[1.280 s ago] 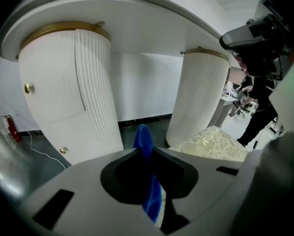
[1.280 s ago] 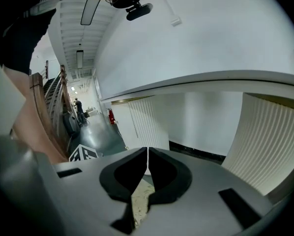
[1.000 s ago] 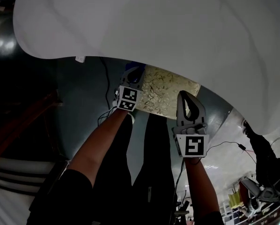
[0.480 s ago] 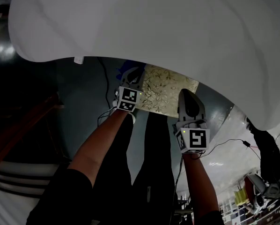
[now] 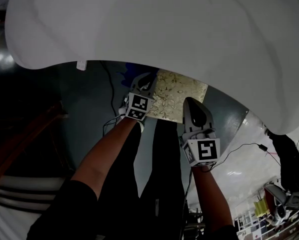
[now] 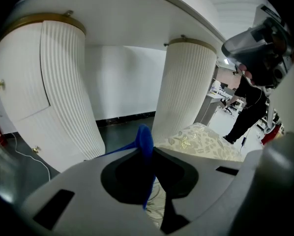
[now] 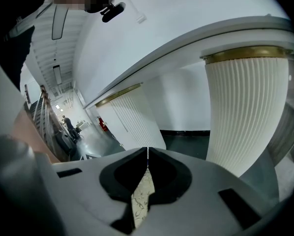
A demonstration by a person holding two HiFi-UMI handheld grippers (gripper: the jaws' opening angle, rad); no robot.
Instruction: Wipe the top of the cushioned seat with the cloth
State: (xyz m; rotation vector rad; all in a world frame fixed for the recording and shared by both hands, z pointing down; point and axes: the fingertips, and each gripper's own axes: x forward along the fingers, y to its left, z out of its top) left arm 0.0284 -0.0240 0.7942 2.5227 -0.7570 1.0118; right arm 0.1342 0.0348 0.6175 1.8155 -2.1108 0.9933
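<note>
Left gripper (image 6: 148, 150) clenched on blue cloth (image 6: 144, 135) at the left edge of the patterned cushioned seat (image 5: 178, 95) — right gripper (image 7: 147, 152) near its right corner, jaws pressed together, empty, white tabletop (image 5: 164, 24) beyond.

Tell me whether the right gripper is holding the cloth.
No: the right gripper has its jaws shut on nothing, while the blue cloth is pinched in the left gripper.

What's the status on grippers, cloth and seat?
Left gripper shut on cloth, at seat's left edge. Right gripper shut, empty, by seat's near edge. Table hides seat's far part from head view.
</note>
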